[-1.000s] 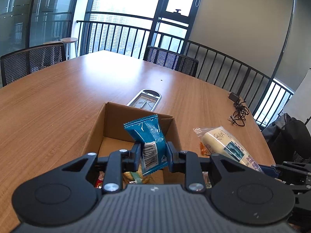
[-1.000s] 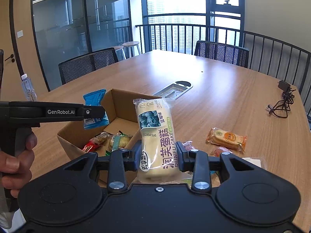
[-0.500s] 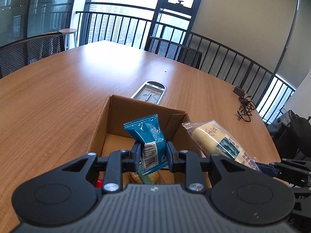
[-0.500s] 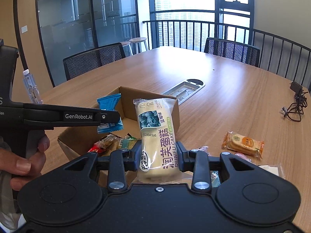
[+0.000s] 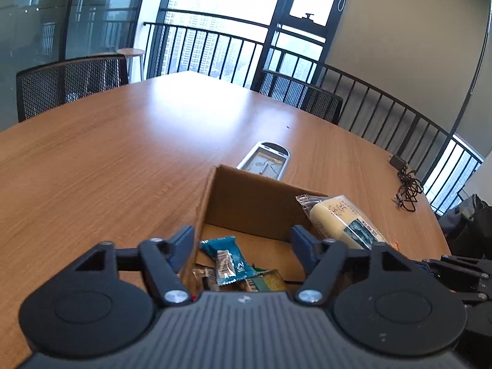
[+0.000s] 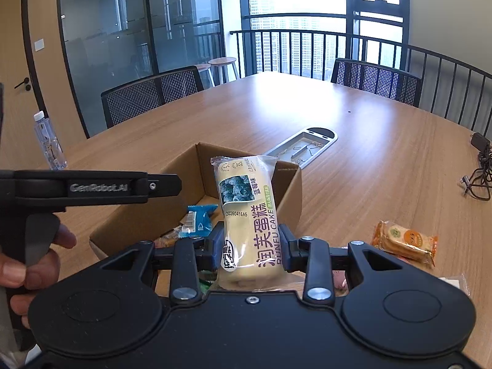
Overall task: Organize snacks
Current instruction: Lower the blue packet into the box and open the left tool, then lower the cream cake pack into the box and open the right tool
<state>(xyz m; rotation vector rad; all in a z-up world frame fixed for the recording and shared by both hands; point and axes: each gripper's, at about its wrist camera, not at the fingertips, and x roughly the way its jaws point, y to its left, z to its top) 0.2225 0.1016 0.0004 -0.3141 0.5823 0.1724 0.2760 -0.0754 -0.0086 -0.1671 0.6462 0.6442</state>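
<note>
While the blue packet (image 5: 228, 259) lies loose inside the cardboard box (image 5: 252, 203) among other wrappers, the left tongs (image 5: 243, 241) have just been opening and now stand wide above it with nothing between them. The right tongs (image 6: 250, 247) are clamped on the long cake (image 6: 246, 212), held over the box's near right corner, not yet in. Right of the box, an orange biscuit pack (image 6: 404, 241) and more wrappers wait on the tabletop (image 6: 353, 160), so sorting seems partly done. Snacks near the box's front wall are hidden behind both tongs.
</note>
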